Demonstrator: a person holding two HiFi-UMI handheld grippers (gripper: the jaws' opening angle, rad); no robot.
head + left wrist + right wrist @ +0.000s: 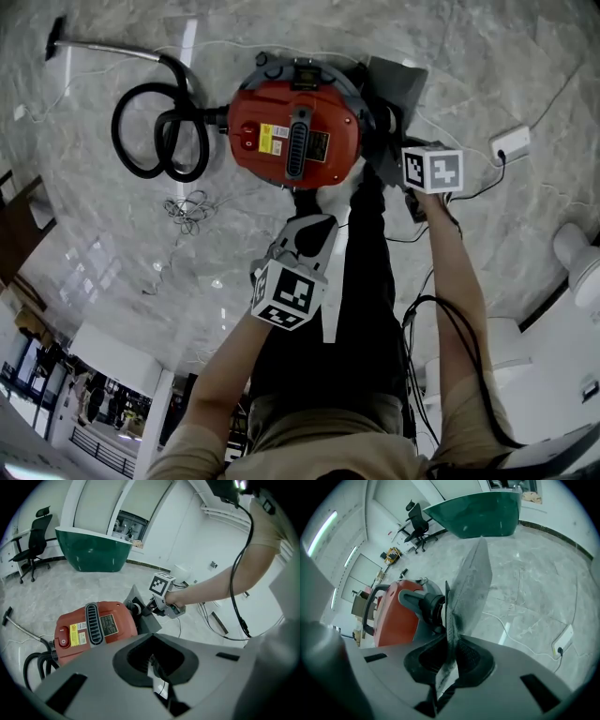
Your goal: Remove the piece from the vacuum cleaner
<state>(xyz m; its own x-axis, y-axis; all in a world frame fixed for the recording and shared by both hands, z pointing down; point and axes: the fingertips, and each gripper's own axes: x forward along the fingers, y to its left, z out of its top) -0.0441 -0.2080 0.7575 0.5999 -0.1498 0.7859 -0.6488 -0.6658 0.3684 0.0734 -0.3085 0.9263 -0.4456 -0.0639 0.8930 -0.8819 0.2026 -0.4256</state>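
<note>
The red vacuum cleaner (295, 136) (93, 625) (396, 616) stands on the marble floor, its black hose (155, 131) coiled at its left. A flat grey dust bag (394, 89) (471, 588) sticks out at its right side, on a black round collar (424, 606). My right gripper (392, 155) (447, 667) (161, 605) is shut on the bag's lower edge, the fabric pinched between the jaws. My left gripper (314, 227) (157, 677) hangs just in front of the vacuum, jaws together and holding nothing.
A white power adapter (511, 142) (562, 641) with its cable lies on the floor to the right. A tangle of thin wire (187, 206) lies left of my legs. A green counter (93, 550) and an office chair (35, 536) stand further back.
</note>
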